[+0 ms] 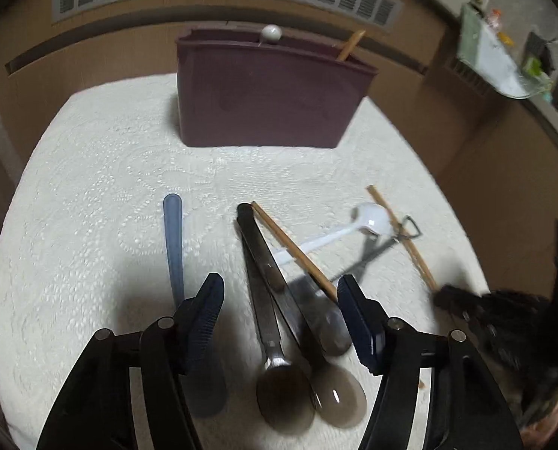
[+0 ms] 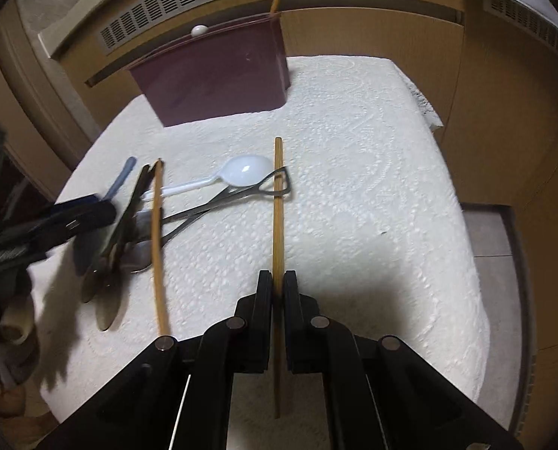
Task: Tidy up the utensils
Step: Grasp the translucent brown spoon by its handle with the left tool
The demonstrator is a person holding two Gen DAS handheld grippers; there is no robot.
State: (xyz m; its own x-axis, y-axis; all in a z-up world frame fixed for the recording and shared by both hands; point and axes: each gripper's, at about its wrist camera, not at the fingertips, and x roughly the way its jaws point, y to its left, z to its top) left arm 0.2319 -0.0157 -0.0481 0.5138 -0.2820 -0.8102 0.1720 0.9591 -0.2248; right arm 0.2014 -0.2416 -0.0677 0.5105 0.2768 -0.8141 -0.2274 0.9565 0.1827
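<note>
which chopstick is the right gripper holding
The chopstick crossing the metal tongs' loop, pinched by the right gripper. The other loose chopstick lies by the spoons; a third stands in the maroon holder.

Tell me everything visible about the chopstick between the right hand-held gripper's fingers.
The chopstick is a thin, straight, tan stick that looks like wood or bamboo. The right hand-held gripper is shut on it partway along its length. Its far end points toward the maroon utensil holder and crosses the loop end of the metal tongs. Whether it rests on the white cloth is unclear.
</note>
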